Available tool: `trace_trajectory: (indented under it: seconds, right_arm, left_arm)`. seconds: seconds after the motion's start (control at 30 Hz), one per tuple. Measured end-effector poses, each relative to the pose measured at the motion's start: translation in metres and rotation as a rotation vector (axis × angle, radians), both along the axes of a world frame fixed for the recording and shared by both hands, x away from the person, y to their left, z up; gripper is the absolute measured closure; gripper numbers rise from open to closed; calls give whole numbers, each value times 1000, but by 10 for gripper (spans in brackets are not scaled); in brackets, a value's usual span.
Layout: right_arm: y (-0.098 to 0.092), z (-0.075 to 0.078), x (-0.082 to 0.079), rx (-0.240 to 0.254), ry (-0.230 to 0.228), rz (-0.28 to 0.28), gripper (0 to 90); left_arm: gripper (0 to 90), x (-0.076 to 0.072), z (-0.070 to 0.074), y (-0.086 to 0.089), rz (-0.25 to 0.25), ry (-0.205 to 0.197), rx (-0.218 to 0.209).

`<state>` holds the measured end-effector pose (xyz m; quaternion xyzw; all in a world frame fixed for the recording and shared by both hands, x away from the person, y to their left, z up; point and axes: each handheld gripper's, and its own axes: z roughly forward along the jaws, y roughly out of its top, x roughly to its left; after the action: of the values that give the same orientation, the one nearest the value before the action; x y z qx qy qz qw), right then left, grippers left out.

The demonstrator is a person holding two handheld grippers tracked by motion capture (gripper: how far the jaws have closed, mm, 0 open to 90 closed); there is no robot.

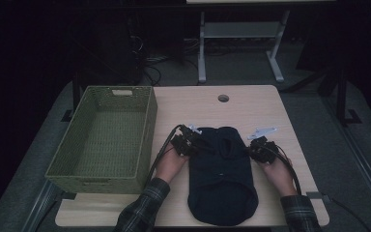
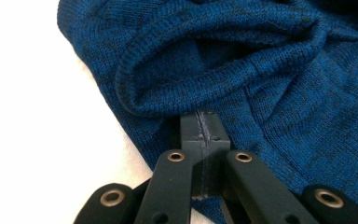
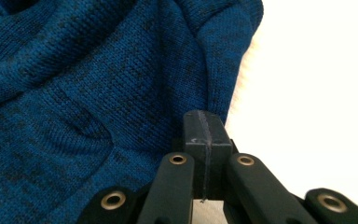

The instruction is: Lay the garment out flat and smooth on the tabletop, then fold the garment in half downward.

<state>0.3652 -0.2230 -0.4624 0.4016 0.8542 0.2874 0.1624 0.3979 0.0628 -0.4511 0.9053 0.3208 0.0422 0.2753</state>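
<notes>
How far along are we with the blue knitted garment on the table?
Done: the blue knitted garment lies spread flat on the light wooden table. In hand: the left gripper and right gripper, jaws shut, sit at its opposite edges. Left: the green woven basket holds nothing.

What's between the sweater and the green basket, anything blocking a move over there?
Nothing visible. The blue knit sweater lies flat on the table, with the green basket open-topped to its left. Only the left tongs and that hand sit between them, at the sweater's left edge. The right tongs are at its right edge.
</notes>
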Motion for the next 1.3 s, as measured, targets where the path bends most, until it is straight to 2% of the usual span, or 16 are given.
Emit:
trace_trajectory:
  seconds: [0.13,0.17,0.23,0.33,0.37,0.43,0.5,0.57,0.67,0.8,0.87,0.93,1.0,1.2,1.23,1.3]
  right_arm:
    - [0,1,-2,-13,4,1,900]
    - [0,1,-2,-15,5,3,900]
    - [-1,2,-1,10,20,17,900]
    - [-5,5,-1,47,18,28,896]
    - [-5,7,-1,55,25,38,853]
    - [-6,12,1,56,24,51,842]
    - [-8,19,3,83,11,60,816]
    - [-9,24,7,91,29,64,777]
    - [-10,30,11,112,25,73,742]
    - [-11,37,18,135,11,76,709]
    - [-10,40,23,141,24,75,687]
    - [-10,43,28,140,9,81,679]
    - [-9,45,34,143,25,83,656]
    - [-7,49,50,136,29,86,609]
    - [-7,49,52,143,18,81,608]
    - [-8,50,57,151,26,83,586]
  left_arm:
    - [900,-1,0,0,-12,-9,-2]
    - [900,-1,0,1,-19,-2,-15]
    - [886,1,3,3,-21,16,-36]
    - [853,1,11,5,-17,5,-56]
    - [845,1,15,6,-21,-1,-54]
    - [839,3,22,7,-16,-12,-58]
    - [807,5,27,8,-20,-17,-58]
    - [785,7,32,8,-24,-21,-56]
    - [753,12,38,8,-24,-26,-56]
    - [685,18,45,7,-17,-36,-61]
    - [667,23,49,7,-15,-48,-60]
    - [638,28,52,7,-10,-53,-66]
    - [603,33,53,6,-5,-62,-67]
    - [543,51,55,5,-2,-75,-57]
    - [541,54,56,4,-4,-76,-54]
    - [536,59,56,4,-4,-86,-50]
